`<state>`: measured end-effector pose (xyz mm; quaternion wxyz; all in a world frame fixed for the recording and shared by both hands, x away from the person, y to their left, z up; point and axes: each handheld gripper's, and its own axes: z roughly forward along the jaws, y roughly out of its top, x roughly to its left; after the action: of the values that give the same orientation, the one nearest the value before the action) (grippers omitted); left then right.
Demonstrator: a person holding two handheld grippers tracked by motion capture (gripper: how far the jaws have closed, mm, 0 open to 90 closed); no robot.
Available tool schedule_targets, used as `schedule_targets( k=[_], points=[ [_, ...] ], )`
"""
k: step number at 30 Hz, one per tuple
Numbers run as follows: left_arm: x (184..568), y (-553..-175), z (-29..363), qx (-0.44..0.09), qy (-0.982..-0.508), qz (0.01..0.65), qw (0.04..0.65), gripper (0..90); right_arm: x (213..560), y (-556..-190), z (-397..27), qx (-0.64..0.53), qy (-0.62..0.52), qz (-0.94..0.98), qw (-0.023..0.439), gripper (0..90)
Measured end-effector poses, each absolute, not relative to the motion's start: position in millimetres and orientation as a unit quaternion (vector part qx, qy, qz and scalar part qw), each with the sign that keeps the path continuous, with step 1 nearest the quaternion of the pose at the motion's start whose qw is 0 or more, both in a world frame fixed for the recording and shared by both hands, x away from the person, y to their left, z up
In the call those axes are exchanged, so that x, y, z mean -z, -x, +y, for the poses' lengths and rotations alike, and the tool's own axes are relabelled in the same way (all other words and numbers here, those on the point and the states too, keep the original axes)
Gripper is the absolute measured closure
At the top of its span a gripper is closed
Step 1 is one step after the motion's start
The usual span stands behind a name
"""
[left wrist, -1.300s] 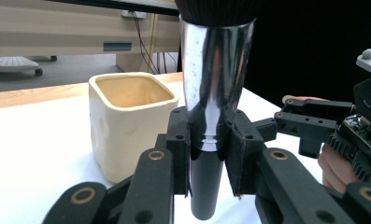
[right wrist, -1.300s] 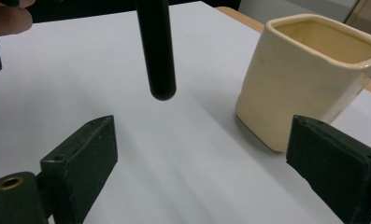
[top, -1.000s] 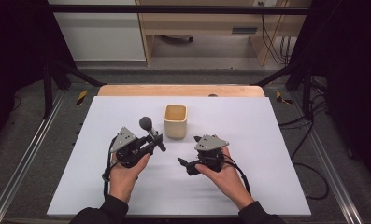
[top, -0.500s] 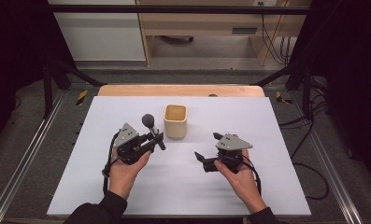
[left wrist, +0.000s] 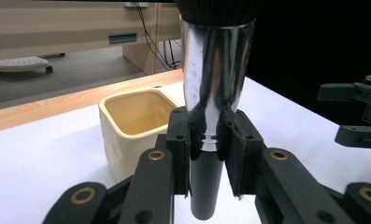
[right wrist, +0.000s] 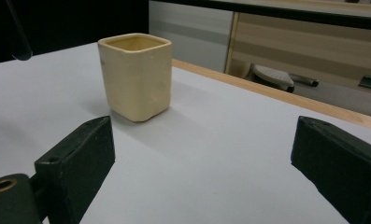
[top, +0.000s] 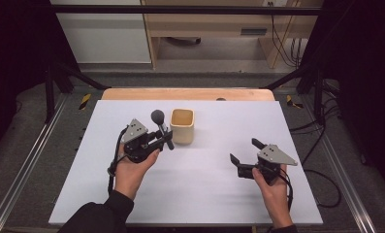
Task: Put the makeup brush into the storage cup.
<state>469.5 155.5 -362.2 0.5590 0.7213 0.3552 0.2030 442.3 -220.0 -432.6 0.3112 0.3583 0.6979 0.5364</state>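
My left claw is squeezed tight on the brush, which stands upright with its dark fluffy head on top, just beside the cream cup on the white tabletop. My right claw is wide open with nothing in it, well apart from the cup. I think the job is to drop the brush in, so I should lift it over the rim, handle down, and go slow; I can't quite see how high it hangs.
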Motion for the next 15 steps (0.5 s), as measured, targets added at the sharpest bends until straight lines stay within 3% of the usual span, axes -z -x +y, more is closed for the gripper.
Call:
schedule_targets(
  k=[15],
  points=[
    [359.2,-483.1,169.9,-0.203,-0.700,0.388,0.564,73.2,451.1,-420.6,-252.0,-0.543,-0.389,0.659,0.344,4.8]
  ],
)
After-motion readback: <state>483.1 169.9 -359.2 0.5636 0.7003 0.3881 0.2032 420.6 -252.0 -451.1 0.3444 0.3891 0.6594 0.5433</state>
